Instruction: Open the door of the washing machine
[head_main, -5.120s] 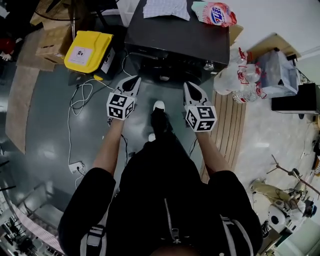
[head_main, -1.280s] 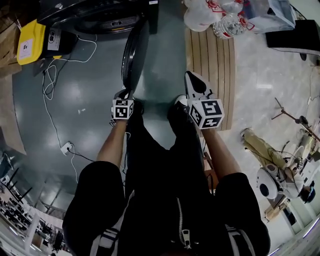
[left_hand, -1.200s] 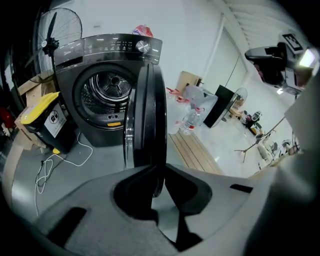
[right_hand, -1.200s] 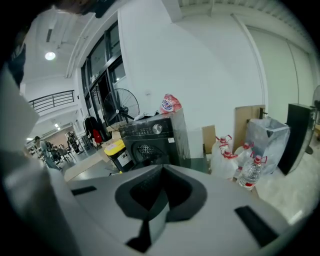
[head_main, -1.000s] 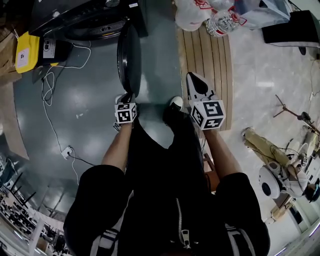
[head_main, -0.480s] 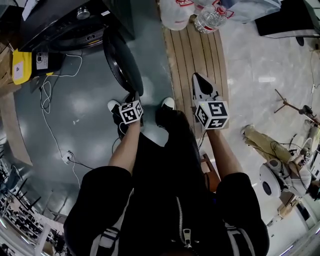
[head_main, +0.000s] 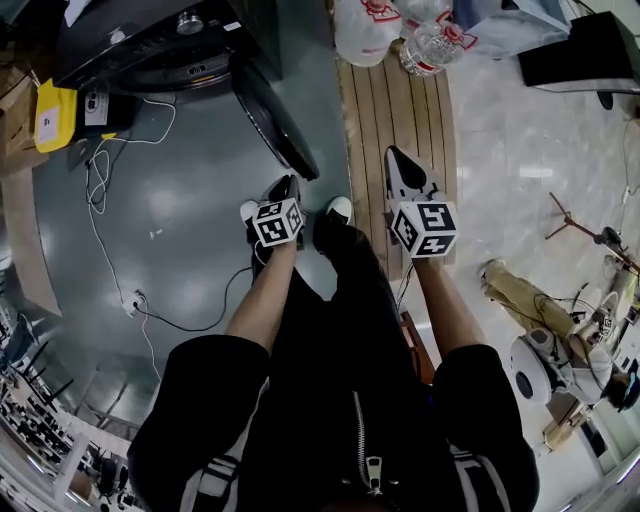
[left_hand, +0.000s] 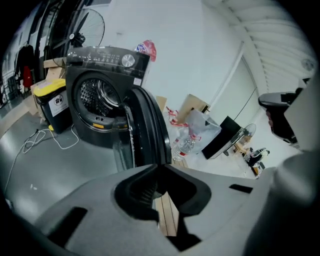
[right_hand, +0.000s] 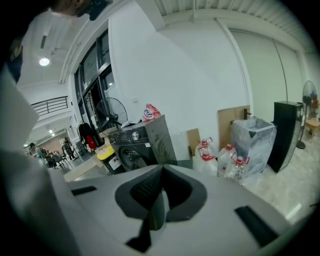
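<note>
Left tongs (head_main: 287, 183): tips together, just drawn closer, nothing between; just beside free edge of door (head_main: 275, 115). Right tongs (head_main: 393, 155): closed, empty, over wooden slat strip (head_main: 395, 100). One door, swung wide open on one washing machine (head_main: 150, 40). Grey floor (head_main: 190, 230) open left of door, white cable (head_main: 96, 190) loose on it. Beyond: three water bottles (right_hand: 222, 156), one yellow-lidded bin (head_main: 52, 112), white wall (right_hand: 200, 75).

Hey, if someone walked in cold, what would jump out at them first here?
The dark washing machine at the upper left, its round door swung wide open with the left tongs on its free edge. Next, the yellow-lidded bin beside the machine and the water bottles by the wooden strip to its right.
</note>
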